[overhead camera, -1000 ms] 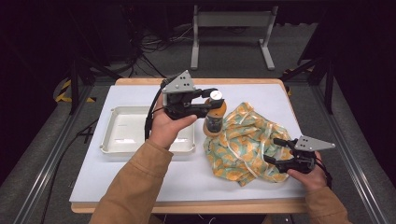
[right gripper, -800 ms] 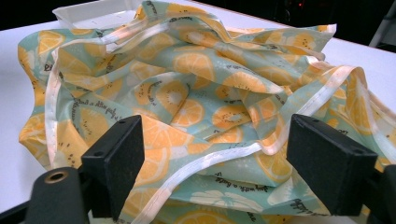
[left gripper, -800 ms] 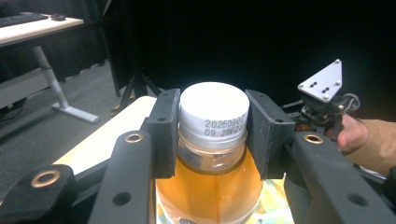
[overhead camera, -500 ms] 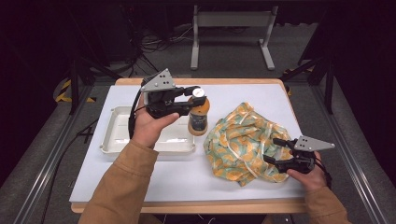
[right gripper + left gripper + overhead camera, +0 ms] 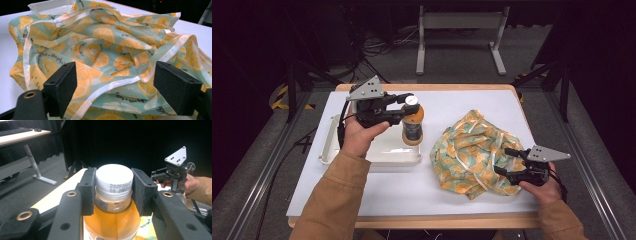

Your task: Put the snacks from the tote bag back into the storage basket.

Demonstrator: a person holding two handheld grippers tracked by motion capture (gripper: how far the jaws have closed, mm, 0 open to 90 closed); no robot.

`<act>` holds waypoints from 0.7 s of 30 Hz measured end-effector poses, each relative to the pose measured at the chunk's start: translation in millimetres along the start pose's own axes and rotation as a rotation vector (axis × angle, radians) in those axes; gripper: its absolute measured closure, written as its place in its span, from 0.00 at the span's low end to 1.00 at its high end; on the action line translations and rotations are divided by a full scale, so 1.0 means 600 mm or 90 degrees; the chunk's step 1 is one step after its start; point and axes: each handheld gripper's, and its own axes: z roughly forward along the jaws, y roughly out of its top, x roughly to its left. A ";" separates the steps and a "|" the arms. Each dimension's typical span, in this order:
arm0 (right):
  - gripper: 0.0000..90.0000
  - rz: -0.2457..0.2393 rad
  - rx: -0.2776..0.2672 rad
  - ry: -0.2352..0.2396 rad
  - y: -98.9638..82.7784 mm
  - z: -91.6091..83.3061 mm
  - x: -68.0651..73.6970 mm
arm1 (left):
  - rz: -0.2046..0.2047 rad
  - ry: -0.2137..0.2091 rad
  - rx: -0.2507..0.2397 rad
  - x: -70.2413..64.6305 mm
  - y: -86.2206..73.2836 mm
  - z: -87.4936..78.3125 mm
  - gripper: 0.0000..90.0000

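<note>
Bright lit table, dark surroundings, soft focus

The bottle cap bears a printed date code, "2025090…" over "09:28F22".

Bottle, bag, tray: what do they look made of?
Bottle: clear glossy plastic, orange liquid visible through it; ribbed white cap.
Bag: thin creased fabric or coated cloth with a slight sheen, citrus print, pale edge trim.
Tray: smooth white, probably plastic.

The bottle is showing orange liquid under a white cap, the cloth is displaying orange slices on pale teal with cream edging, and the tray is appearing white.
</note>
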 end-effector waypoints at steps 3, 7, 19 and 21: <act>0.22 -0.002 0.003 0.000 0.000 0.001 0.001 | -0.005 0.002 0.000 0.005 -0.009 -0.003 0.65; 0.22 -0.002 0.004 0.001 0.000 0.002 0.001 | -0.007 0.004 0.010 0.012 -0.022 -0.006 0.65; 0.22 -0.001 0.007 0.002 -0.001 0.003 0.002 | -0.014 0.005 0.019 0.024 -0.063 -0.008 0.65; 0.22 -0.001 0.007 0.002 -0.001 0.004 0.002 | -0.019 0.003 0.022 0.028 -0.075 -0.007 0.65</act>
